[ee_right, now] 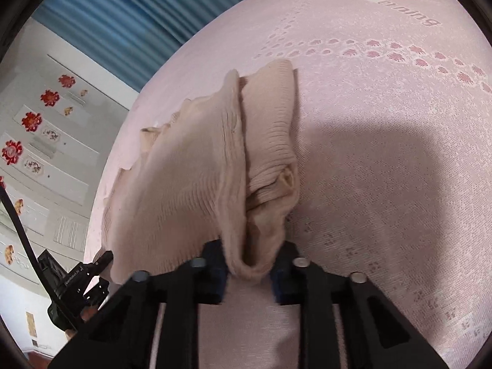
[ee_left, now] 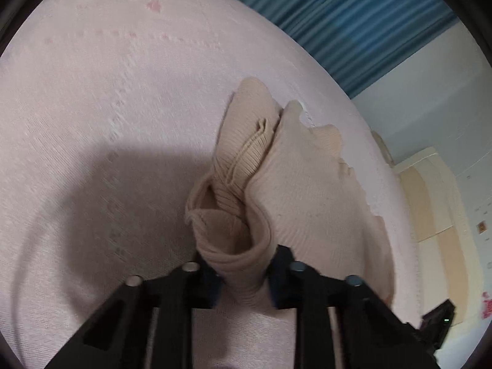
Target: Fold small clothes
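We hold two black hand-held grippers, and both are clamped on one beige ribbed knit garment: the left gripper (ee_left: 243, 279) has a bunched, rolled edge of the cloth pinched between its two blue-padded fingers, and the right gripper (ee_right: 249, 272) pinches another folded edge the same way, its pads pressing the fabric from both sides. The single beige ribbed knit garment (ee_left: 295, 178) is lifted at these two held points and drapes away from us in two long folds, its far end resting on the pale pink woven bedspread (ee_left: 107, 107) that covers the whole surface beneath. One scalloped edge of the garment trails along the bedspread's side. From the right wrist view we see the left gripper's black body low at the left, just beside the cloth. The bedspread carries one row of darker pink woven motifs (ee_right: 384, 50) and some lettering. Beyond it hangs one blue pleated curtain (ee_left: 353, 21), and a white wall with several red flower decorations (ee_right: 30, 121).
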Motion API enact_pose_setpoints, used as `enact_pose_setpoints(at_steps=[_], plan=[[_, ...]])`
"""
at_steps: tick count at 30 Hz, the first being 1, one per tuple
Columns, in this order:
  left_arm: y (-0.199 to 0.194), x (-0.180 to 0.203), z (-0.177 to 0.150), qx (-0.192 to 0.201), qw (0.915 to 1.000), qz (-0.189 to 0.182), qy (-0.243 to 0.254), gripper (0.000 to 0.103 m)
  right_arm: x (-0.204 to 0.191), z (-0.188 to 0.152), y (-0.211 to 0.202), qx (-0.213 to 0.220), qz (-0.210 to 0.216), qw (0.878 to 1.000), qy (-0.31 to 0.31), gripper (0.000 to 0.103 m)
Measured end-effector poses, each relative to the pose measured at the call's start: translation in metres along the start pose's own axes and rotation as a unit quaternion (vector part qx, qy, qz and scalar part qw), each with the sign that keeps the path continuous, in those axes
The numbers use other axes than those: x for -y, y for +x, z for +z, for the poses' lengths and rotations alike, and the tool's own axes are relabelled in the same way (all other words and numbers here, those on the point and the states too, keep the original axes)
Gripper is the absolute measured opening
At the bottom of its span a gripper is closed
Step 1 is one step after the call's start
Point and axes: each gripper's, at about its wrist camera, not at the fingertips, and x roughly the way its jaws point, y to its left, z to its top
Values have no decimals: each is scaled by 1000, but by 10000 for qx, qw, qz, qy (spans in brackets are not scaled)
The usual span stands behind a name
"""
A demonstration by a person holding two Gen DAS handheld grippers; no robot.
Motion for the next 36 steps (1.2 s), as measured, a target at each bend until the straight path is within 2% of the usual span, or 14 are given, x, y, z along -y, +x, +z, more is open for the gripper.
enact_pose_setpoints(at_steps=[6, 11, 17, 23, 26, 28, 30, 32, 34, 36], plan=[[-7, 11, -6, 94, 9995, 129, 267, 10, -15, -1, -14, 315, -165, 9988, -344, 10], [-27, 27, -27, 145, 9986, 215, 466, 10, -13, 0, -34, 369, -236, 9983, -376, 10], [-66, 34, -85, 77, 9948, 404, 936, 10, 1, -19, -81, 402, -210, 9980, -438, 9], [-102, 38, -148, -112, 9925, 460, 1124, 10, 22, -71, -136, 372, -391, 9961, -691, 9], [-117, 42, -168, -242, 9904, 395, 1303, 10, 29, -95, -162, 414, -531, 9931, -960, 10], [-119, 44, -173, -290, 9888, 450, 1395, 14, 35, -104, -170, 240, -520, 9936, -972, 12], [-121, 42, -176, -369, 9862, 658, 1476, 25, 37, -105, -174, 120, -694, 9926, -990, 17], [-127, 38, -173, -384, 9857, 811, 1429, 35, 35, -105, -183, 347, -1009, 9883, -1087, 18], [-137, 32, -165, -195, 9879, 838, 1288, 44, 28, -103, -195, 661, -1185, 9823, -1288, 18], [-144, 32, -157, -12, 9889, 721, 1303, 58, 17, -96, -200, 834, -1304, 9766, -1495, 21]])
